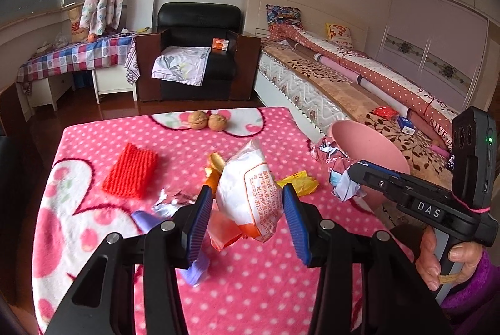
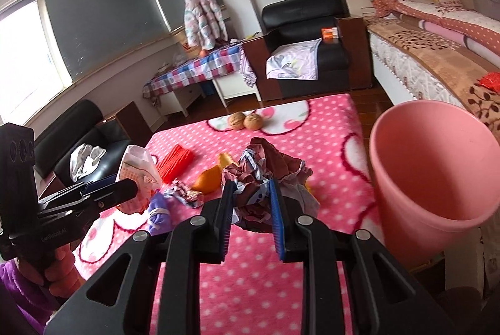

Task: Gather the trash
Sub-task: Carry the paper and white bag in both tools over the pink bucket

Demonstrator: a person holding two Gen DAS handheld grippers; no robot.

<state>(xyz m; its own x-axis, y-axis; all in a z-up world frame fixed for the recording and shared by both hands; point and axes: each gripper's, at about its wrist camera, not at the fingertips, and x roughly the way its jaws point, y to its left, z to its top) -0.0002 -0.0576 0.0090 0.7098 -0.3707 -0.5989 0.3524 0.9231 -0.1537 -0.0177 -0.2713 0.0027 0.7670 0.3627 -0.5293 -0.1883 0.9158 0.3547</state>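
A table covered with a pink polka-dot fleece blanket (image 1: 250,288) stands in a bedroom. The left gripper (image 1: 247,204) is closed on a white crinkled plastic snack bag with orange print (image 1: 250,191), held up above the blanket between its blue ribbed pads. The right gripper (image 2: 251,200) is clamped on a crumpled wad of glossy printed paper (image 2: 265,169), also lifted off the blanket. A round pink plastic bin (image 2: 431,179) stands just beside the table's right edge, close to the right gripper. On the blanket lie orange peel (image 2: 207,180), a yellow wrapper (image 1: 300,182), a crushed silver foil scrap (image 1: 170,204), a small lilac piece (image 2: 159,211), a red knitted square (image 1: 131,171), and two walnuts (image 1: 207,120) touching at the far edge. A hand in a purple sleeve (image 1: 443,260) grips the right tool's handle.
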